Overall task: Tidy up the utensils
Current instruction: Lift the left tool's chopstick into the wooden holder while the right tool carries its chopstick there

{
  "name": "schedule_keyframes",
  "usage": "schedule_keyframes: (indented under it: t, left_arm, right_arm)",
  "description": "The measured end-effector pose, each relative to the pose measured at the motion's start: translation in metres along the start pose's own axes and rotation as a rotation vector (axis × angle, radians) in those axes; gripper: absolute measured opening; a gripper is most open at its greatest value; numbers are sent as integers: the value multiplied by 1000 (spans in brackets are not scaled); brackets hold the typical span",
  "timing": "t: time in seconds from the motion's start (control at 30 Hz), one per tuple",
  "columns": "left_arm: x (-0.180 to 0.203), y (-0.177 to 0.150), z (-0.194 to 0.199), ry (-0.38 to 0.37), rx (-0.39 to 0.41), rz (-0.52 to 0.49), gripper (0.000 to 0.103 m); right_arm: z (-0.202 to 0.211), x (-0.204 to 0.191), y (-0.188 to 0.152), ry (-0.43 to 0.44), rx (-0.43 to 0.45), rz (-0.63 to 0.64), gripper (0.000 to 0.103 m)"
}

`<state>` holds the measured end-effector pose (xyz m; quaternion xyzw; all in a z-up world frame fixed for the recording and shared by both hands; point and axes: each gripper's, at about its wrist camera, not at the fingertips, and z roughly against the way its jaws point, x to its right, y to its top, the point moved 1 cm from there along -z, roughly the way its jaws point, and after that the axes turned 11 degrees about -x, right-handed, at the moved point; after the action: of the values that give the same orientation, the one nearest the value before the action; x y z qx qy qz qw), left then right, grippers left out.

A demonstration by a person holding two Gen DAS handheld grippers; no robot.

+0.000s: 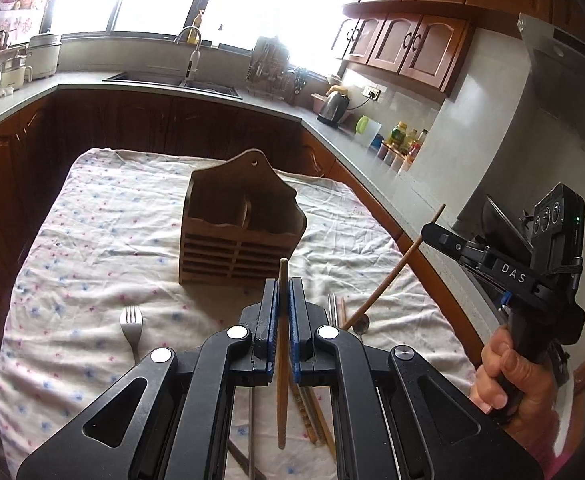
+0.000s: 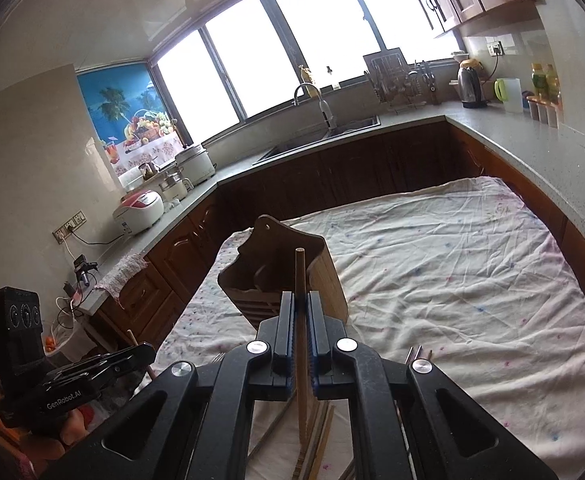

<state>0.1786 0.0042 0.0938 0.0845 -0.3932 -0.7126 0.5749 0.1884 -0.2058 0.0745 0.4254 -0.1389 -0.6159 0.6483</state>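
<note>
a wrinkled flowered cloth (image 1: 92, 240) covers the table. behind it runs a grey counter (image 1: 140, 80) over dark wooden cupboards (image 1: 132, 120), with a sink (image 1: 172, 80) and a curved tap (image 1: 190, 46) under bright windows (image 2: 292, 40). a steel kettle (image 1: 333, 107) stands near a wall socket (image 1: 372, 92), bottles (image 1: 406, 136) further along. a white and pink rice cooker (image 2: 140, 208) sits on the counter's other side, below a fruit poster (image 2: 128, 108).

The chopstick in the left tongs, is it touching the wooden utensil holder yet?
Apart. In the left wrist view the chopstick, clamped in the left tongs, ends short of the wooden utensil holder, with tablecloth visible between.
</note>
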Motion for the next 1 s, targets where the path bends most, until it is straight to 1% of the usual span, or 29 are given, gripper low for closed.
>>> schedule_keyframes:
  t: [0.07, 0.27, 0.53, 0.77, 1.0]
  left_arm:
    - [-1, 3, 5, 13, 19, 2, 4]
    - [-6, 16, 22, 19, 86, 13, 4]
    - [-17, 41, 39, 44, 181, 23, 4]
    - [-26, 75, 47, 68, 259, 26, 4]
    - [-31, 122, 52, 104, 367, 23, 4]
  right_arm:
    - [4, -3, 4, 2, 16, 8, 6]
    - [13, -7, 13, 8, 52, 22, 6]
    - [15, -9, 27, 9, 96, 25, 6]
    - [17, -12, 54, 4, 156, 33, 6]
    - [7, -11, 91, -3, 219, 34, 6]
